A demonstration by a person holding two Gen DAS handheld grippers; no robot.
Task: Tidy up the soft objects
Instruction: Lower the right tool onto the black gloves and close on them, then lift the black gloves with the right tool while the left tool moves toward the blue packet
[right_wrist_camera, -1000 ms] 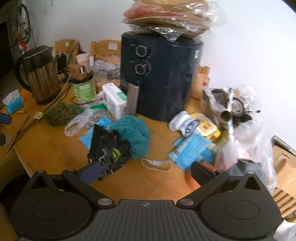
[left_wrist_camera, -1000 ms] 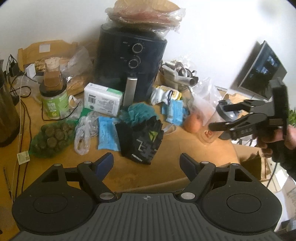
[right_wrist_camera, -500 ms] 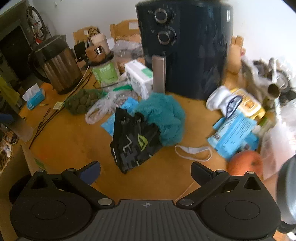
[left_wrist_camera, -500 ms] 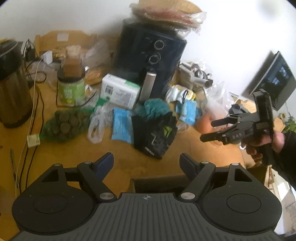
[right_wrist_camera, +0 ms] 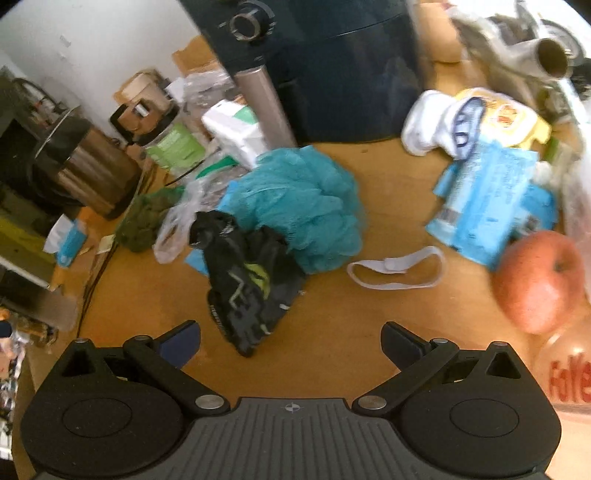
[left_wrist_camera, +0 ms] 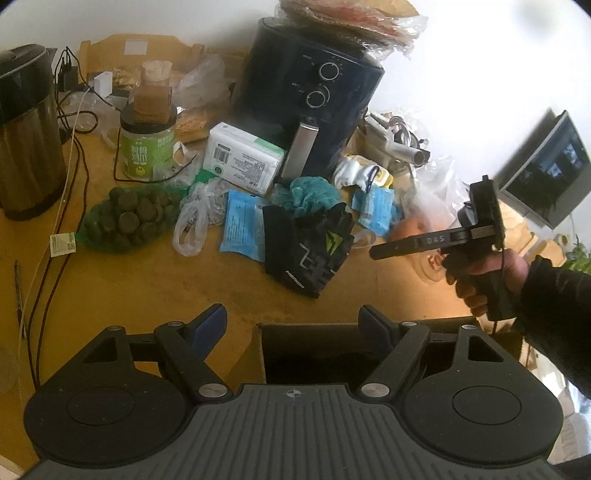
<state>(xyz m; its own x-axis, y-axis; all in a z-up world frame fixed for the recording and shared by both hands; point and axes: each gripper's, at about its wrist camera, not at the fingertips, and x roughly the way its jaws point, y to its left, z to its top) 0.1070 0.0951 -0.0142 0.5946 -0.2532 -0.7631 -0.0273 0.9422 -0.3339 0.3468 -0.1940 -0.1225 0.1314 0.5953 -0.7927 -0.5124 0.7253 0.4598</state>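
- the left tongs are spread wide with nothing between them, hovering over the near edge of the desk and the open cardboard box below that edge; only the left view shows this box.
- the black gloves lie in a heap on the desk at 12 o'clock from the left tongs, touching the teal mesh sponge just behind them.
- the left view alone shows the right tongs from the side, at 3 o'clock of the gloves and apart from them, held by the right hand; from this angle their gap cannot be told.
- the right view settles it: the right tongs are wide open and empty, with the black gloves at about 11 o'clock, close ahead of the left pad.
- the right view shows the teal mesh sponge large and clear, leaning on the gloves' far side.
- only the right view shows the white elastic loop lying flat at 1 o'clock, and the apple at 2 o'clock, near a blue packet.
- the left view takes in the whole air fryer with bagged flatbreads on top, the kettle at 10 o'clock and a net of green balls.
- rolled white socks sit at 1 o'clock beside the fryer in the right view.
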